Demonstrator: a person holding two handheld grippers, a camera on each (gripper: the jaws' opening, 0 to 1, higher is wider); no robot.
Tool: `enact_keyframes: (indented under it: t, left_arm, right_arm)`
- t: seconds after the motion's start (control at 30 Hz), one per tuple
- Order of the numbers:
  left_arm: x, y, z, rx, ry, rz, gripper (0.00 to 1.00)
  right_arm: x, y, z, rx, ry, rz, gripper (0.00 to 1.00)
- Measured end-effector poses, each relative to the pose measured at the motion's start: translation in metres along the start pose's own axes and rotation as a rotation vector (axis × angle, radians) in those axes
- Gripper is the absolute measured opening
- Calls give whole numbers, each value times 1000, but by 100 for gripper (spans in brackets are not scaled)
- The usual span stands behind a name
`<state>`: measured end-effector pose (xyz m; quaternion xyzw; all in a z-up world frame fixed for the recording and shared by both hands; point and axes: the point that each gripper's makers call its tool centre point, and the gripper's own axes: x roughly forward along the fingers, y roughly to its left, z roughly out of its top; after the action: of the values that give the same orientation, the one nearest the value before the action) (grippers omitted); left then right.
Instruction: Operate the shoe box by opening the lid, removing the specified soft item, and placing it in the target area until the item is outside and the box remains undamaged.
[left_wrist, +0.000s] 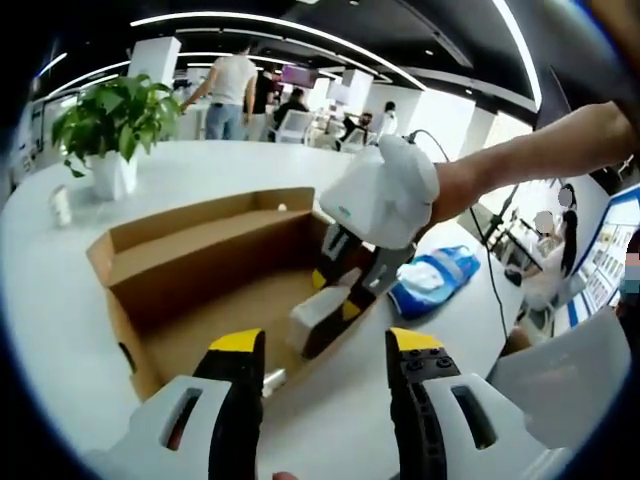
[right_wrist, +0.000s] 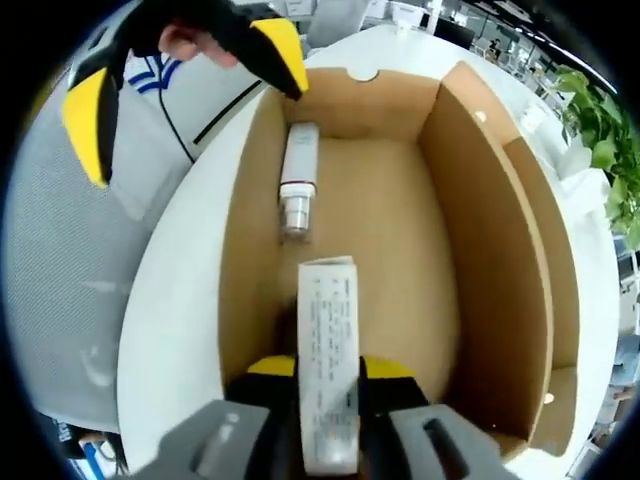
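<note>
**Open box on the tabletop, claw reaching in**

The shoe box (left_wrist: 190, 275) sits on the tabletop (left_wrist: 60, 300). A potted plant (left_wrist: 110, 130) stands behind it; a soft pack (left_wrist: 437, 280) lies beside it. Inside, a tube (right_wrist: 298, 180) lies beyond the packet (right_wrist: 329, 360) that the right claw (right_wrist: 330, 375) grips.

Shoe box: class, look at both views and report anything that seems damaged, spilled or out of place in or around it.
Nothing stands out. The shoe box is open with straight, untorn walls. The right hand-held gripper is shut on a white packet over the box floor, and a small white tube lies flat along one wall.
</note>
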<state>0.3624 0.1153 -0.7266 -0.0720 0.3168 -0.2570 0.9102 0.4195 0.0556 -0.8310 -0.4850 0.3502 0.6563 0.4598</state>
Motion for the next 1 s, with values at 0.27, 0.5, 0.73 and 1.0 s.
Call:
enact_keyframes:
  t: [0.27,0.5,0.73,1.0]
  left_arm:
    - [-2,-1,-1,2,3,5,49]
    - [-4,-1,-2,-1,7,12,49]
    - [-3,-2,-2,15,14,11,49]
    - [-4,-3,0,26,9,10,49]
  right_arm:
    - [-2,4,3,-6,-1,-5,17]
    - [-8,-2,8,16,-16,-31,17]
    - [-22,-8,12,39,-37,-52,17]
    - [-38,-11,15,42,-39,-81,17]
